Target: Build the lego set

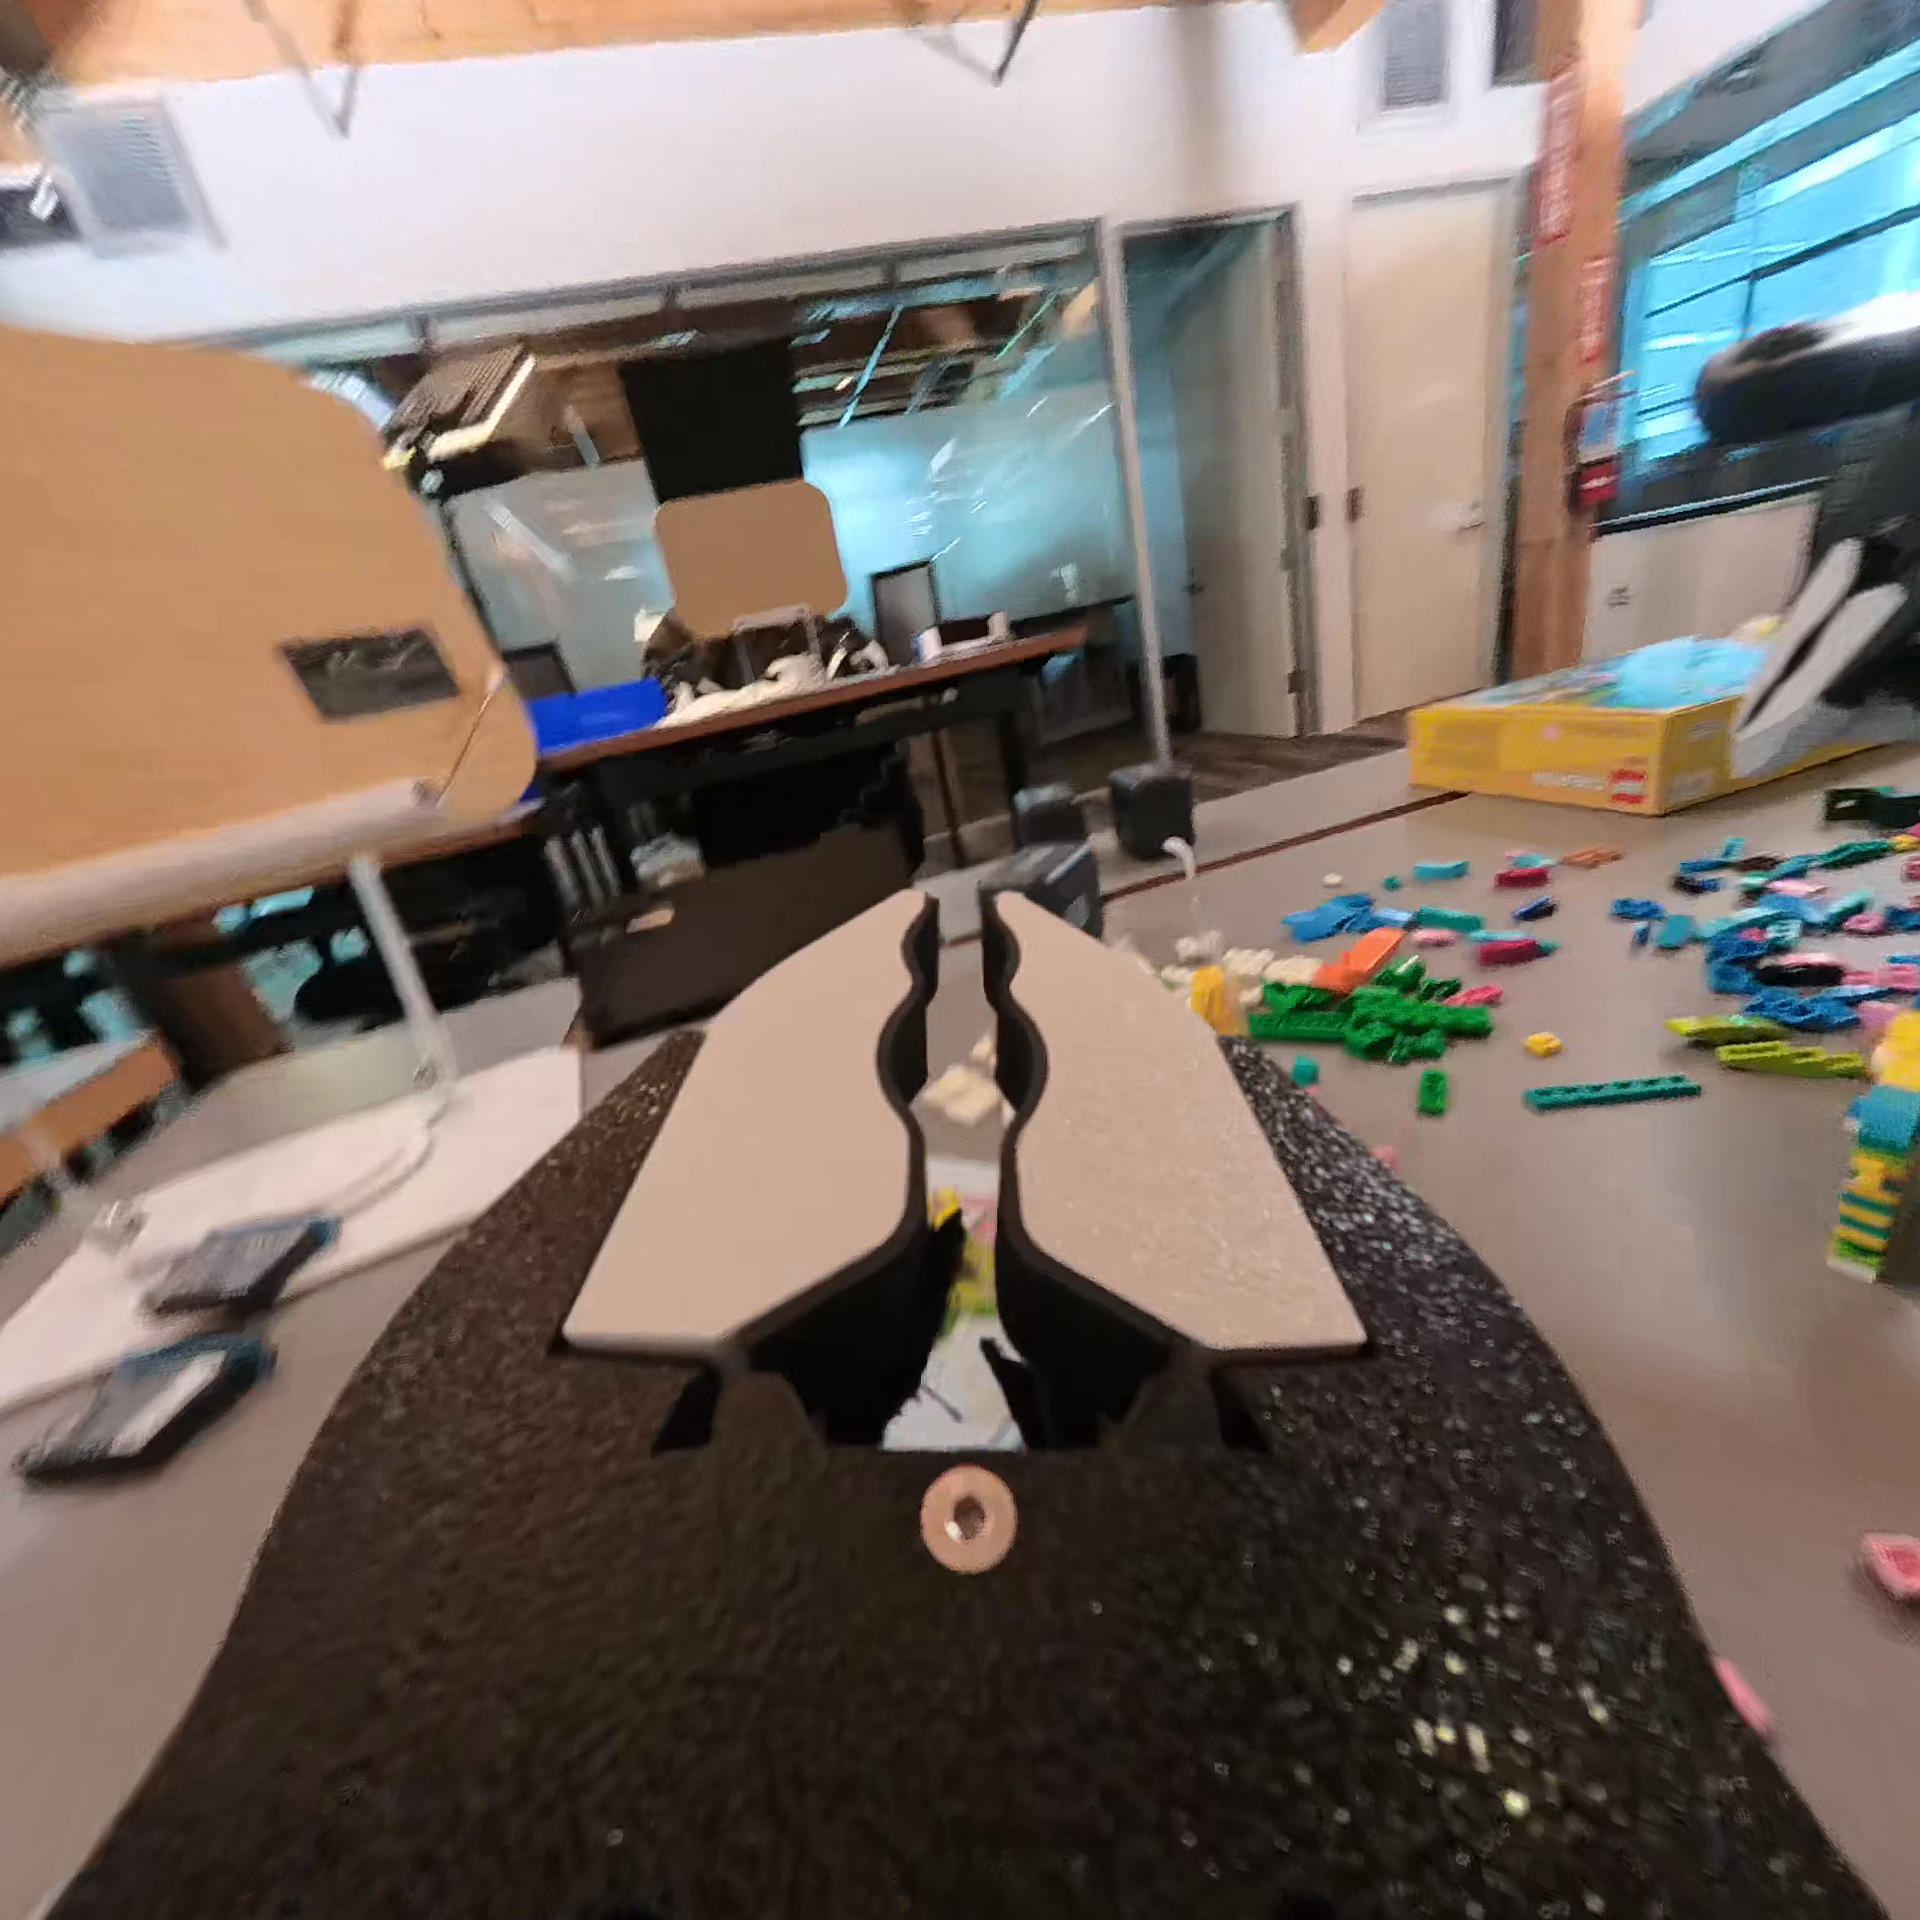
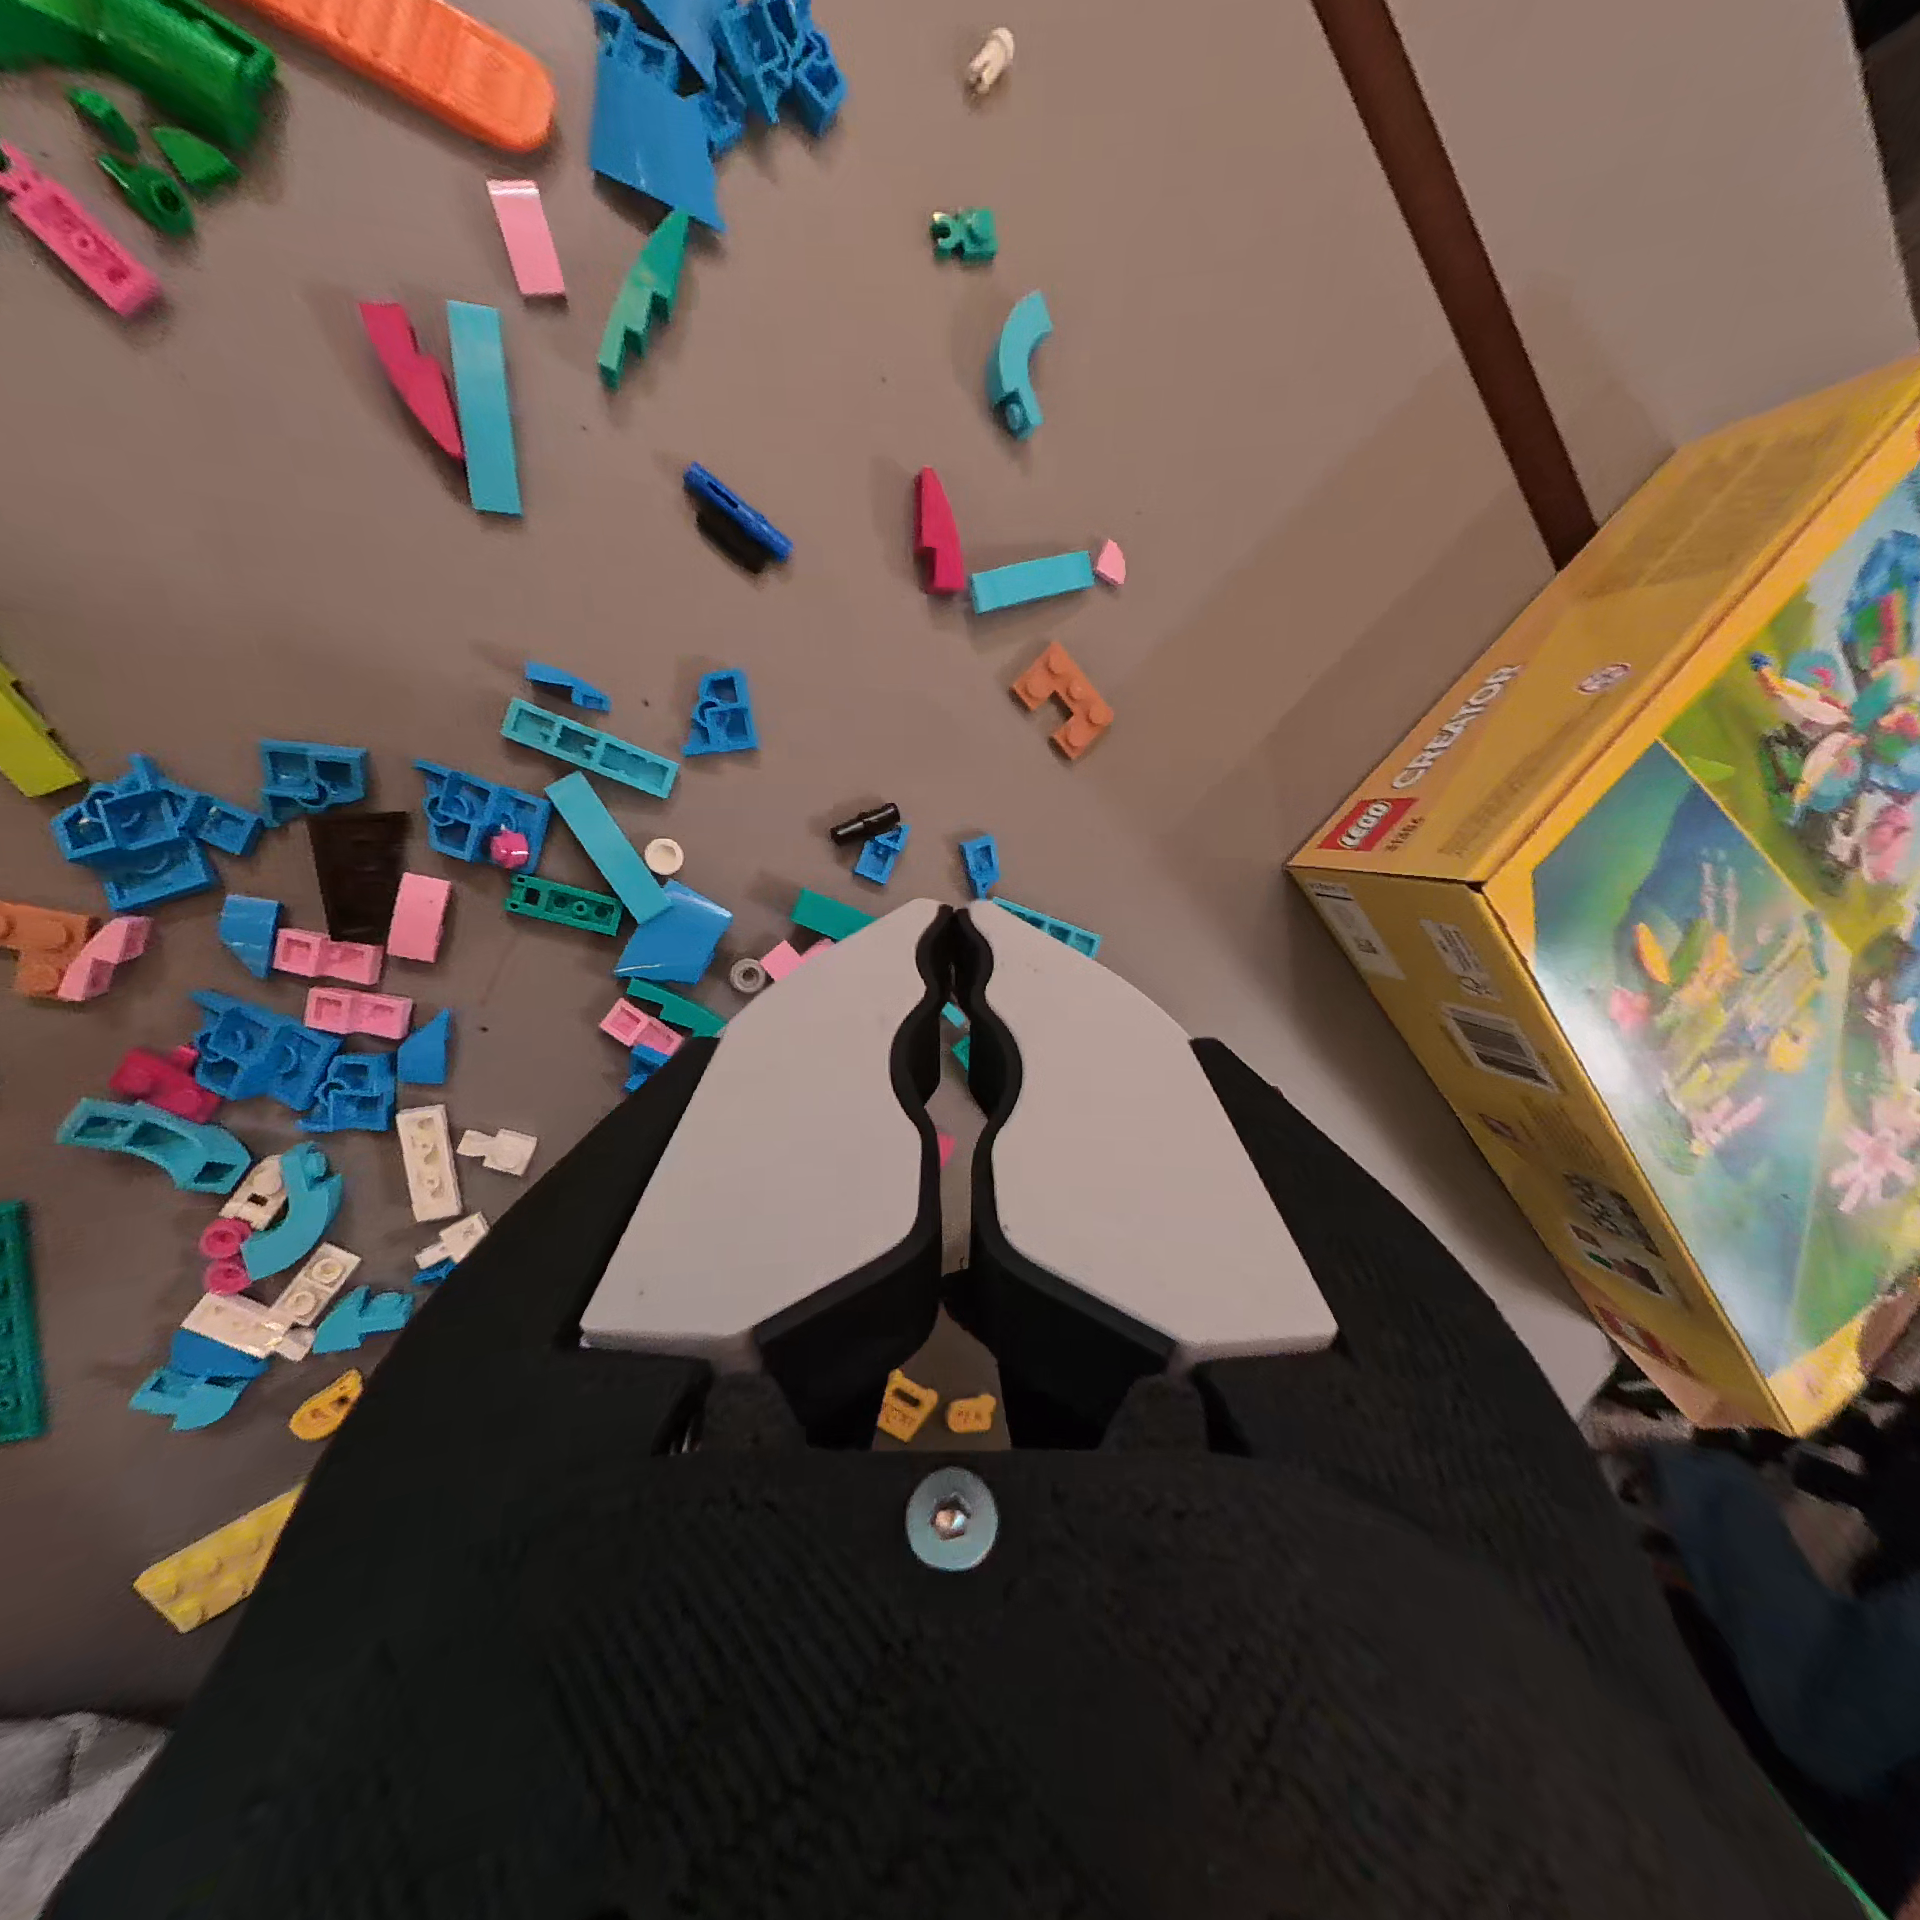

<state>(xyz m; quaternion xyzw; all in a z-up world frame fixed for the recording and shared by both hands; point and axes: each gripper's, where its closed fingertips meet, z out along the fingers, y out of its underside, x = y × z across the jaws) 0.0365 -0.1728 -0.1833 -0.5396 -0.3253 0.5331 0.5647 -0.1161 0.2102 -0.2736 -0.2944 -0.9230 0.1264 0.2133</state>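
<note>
left gripper (image 1: 961, 909): grey flat-faced fingers with wavy black inner edges on a rough black 3D-printed body; narrow gap at the tips, nothing between them; held above the table, view motion-blurred.
right gripper (image 2: 951, 914): same build, body finer-ribbed; tips touching, wavy gaps behind; nothing seen gripped; points down at the bricks.
table (image 2: 1195, 468): matte grey-brown top, one dark brown seam strip running far on the right.
loose bricks (image 2: 312, 1039): glossy plastic, scattered left of and beyond the right gripper's tips; mostly blue sloped pieces, teal and cyan flat bars, pink plates, a few white plates; too many to count.
singles: 1 orange L-shaped plate (image 2: 1065, 698), 1 black pin (image 2: 864, 825), 1 cyan curved arch (image 2: 1018, 364), 1 long orange curved piece (image 2: 416, 62) at far left.
yellow bits: 2 small ones under the right gripper's body, 1 yellow wedge plate (image 2: 213, 1569) near left.
lego box (image 2: 1662, 935): 1, yellow cardboard, printed glossy faces, on the table right of the right gripper, apart from it.
green pile (image 1: 1371, 1013): studded green bricks, right of the left gripper's tips.
partial build (image 1: 1875, 1184): striped teal/yellow stack at the right edge, blurred.
tan board (image 1: 208, 582): flat, rounded corner, far left.
</note>
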